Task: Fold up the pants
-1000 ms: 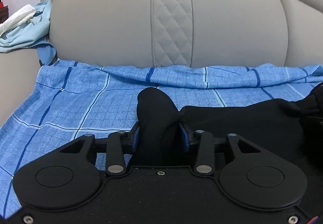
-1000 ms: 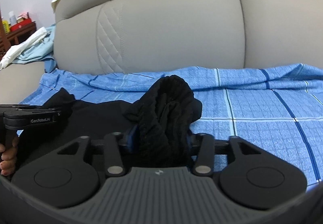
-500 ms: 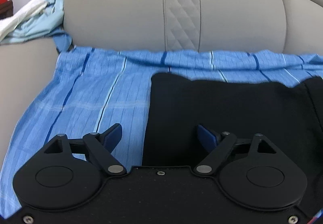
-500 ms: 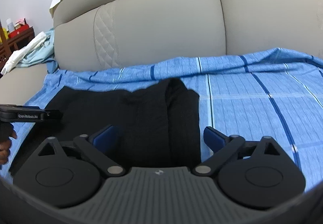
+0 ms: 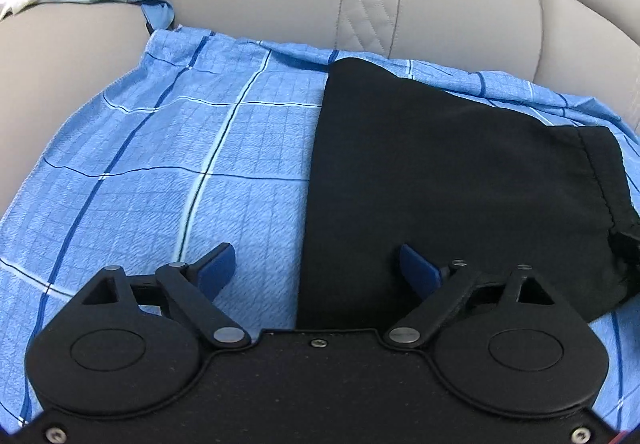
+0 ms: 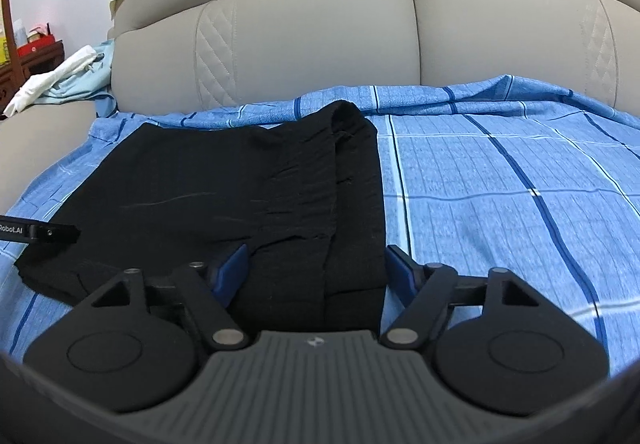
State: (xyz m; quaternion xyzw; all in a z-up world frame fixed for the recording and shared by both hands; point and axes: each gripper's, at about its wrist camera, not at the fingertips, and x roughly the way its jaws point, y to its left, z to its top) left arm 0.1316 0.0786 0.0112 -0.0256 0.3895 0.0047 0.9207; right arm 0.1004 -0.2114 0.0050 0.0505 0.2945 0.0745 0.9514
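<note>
With the left gripper [image 5: 316, 264] opening over nothing and the right gripper [image 6: 316, 264] closing unclamped around the waistband, the soft black fabric pants [image 6: 224, 196], limp on the blue checked sheet [image 6: 500, 184], look best pinched at hemmed corners.

Black pants [image 5: 440, 164] on blue checked sheet [image 5: 180, 148].
</note>
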